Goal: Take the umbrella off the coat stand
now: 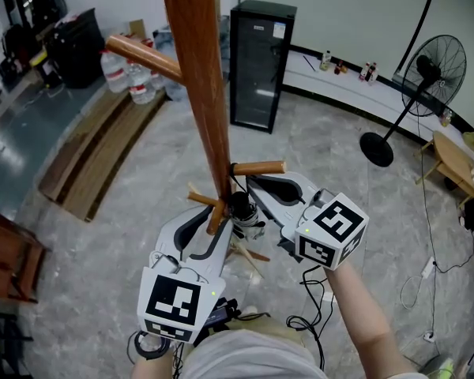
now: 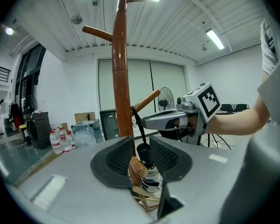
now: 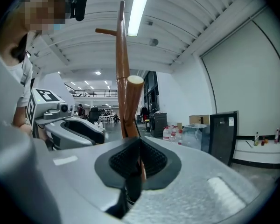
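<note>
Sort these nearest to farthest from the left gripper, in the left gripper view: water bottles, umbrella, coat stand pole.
1. umbrella, right between its jaws.
2. coat stand pole, just behind, in the middle.
3. water bottles, far back on the left.

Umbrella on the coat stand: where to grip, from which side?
Grip the black handle atop the folded umbrella, coming level from the side away from the pole. It hangs upright by its strap from a peg, pole close behind, so that side looks clearest.
</note>
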Action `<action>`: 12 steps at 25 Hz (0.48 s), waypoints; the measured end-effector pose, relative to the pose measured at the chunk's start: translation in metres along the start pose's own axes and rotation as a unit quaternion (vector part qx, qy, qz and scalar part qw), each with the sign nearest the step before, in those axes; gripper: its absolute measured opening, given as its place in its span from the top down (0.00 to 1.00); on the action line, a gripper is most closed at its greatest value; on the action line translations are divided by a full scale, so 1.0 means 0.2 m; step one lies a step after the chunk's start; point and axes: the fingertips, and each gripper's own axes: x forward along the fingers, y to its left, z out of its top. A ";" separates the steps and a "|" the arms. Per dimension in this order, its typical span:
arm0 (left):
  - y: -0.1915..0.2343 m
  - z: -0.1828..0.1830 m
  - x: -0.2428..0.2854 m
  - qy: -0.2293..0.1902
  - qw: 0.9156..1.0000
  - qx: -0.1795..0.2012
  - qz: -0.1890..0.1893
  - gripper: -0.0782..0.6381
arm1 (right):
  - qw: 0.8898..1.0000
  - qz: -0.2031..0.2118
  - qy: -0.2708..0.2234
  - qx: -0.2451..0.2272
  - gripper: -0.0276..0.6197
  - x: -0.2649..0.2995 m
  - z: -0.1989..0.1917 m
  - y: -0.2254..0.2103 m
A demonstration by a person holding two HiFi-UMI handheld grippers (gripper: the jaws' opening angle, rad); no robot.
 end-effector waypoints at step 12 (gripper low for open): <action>-0.01 0.15 0.09 -0.015 0.999 0.038 -0.027 0.73 | 0.999 -0.028 -0.032 0.023 0.95 -0.08 0.10 -0.06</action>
